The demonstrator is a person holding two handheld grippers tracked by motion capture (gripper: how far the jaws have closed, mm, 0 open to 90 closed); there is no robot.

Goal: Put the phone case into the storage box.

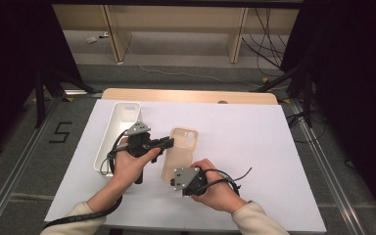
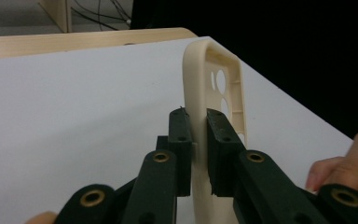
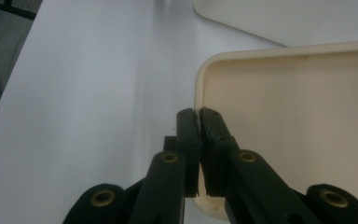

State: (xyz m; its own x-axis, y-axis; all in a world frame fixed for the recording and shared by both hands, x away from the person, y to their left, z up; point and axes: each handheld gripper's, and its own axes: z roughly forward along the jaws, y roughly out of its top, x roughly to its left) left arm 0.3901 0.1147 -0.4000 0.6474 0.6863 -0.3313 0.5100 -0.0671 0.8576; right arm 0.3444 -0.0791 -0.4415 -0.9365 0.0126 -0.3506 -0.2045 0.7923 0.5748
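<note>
We note a cream case [image 1: 180, 151], smooth plastic, rounded corners, camera holes, mid-sheet on the white sheet [image 1: 254, 147]. Left gripper [image 1: 169, 143] reaches level from the left, pinching its long edge. Right gripper [image 1: 172, 182] clamps the near rim. White tray [image 1: 120, 128] lies left.
</note>
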